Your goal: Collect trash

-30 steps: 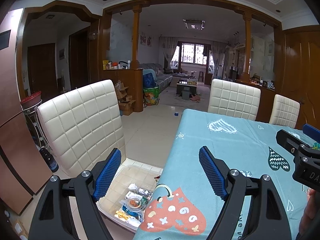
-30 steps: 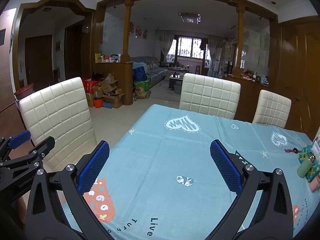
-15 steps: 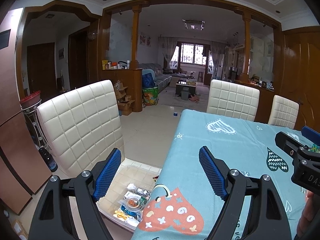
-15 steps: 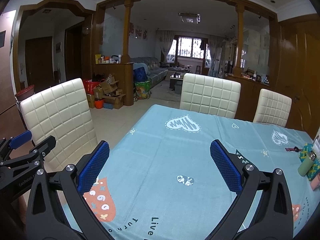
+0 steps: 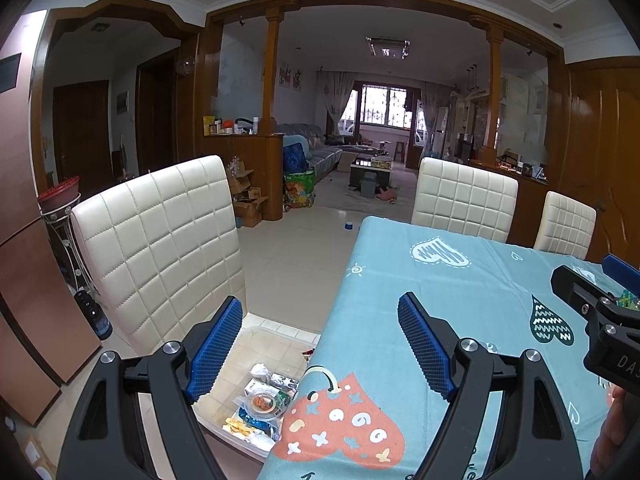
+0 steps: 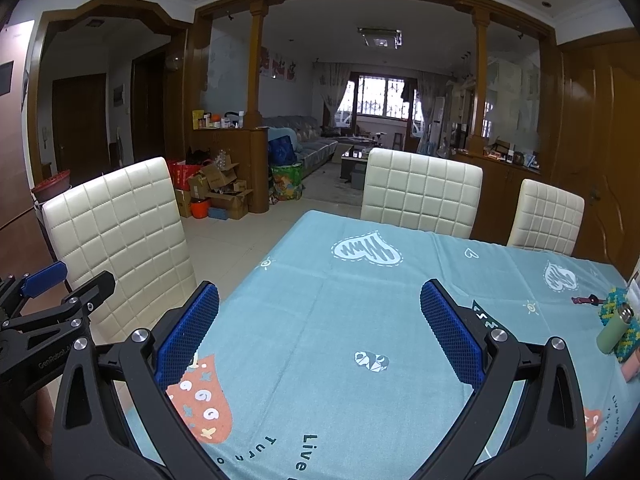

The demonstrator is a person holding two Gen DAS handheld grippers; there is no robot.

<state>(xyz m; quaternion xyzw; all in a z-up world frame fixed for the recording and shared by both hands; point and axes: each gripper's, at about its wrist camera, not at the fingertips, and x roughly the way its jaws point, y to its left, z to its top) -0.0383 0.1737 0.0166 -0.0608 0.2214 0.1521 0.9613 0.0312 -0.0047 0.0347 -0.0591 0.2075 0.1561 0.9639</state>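
Note:
A clear plastic bin (image 5: 256, 330) stands on the floor between the left chair and the table, holding several wrappers and packets of trash (image 5: 262, 400). My left gripper (image 5: 320, 344) hangs open above the table's left edge, over the bin, with nothing between its blue pads. My right gripper (image 6: 320, 334) is open over the teal tablecloth (image 6: 340, 312), also holding nothing. Each gripper shows at the edge of the other's view: the right gripper (image 5: 600, 312) and the left gripper (image 6: 48, 304).
White quilted chairs stand at the left (image 5: 160, 248) and the far side (image 5: 464, 200) of the table. A green bottle (image 6: 614, 330) and a knitted item (image 6: 624, 320) lie at the table's right edge. Cardboard boxes (image 6: 216, 192) sit on the tiled floor beyond.
The left wrist view has shifted slightly, so the table and bin sit a little lower and more to the left. Both grippers stay open.

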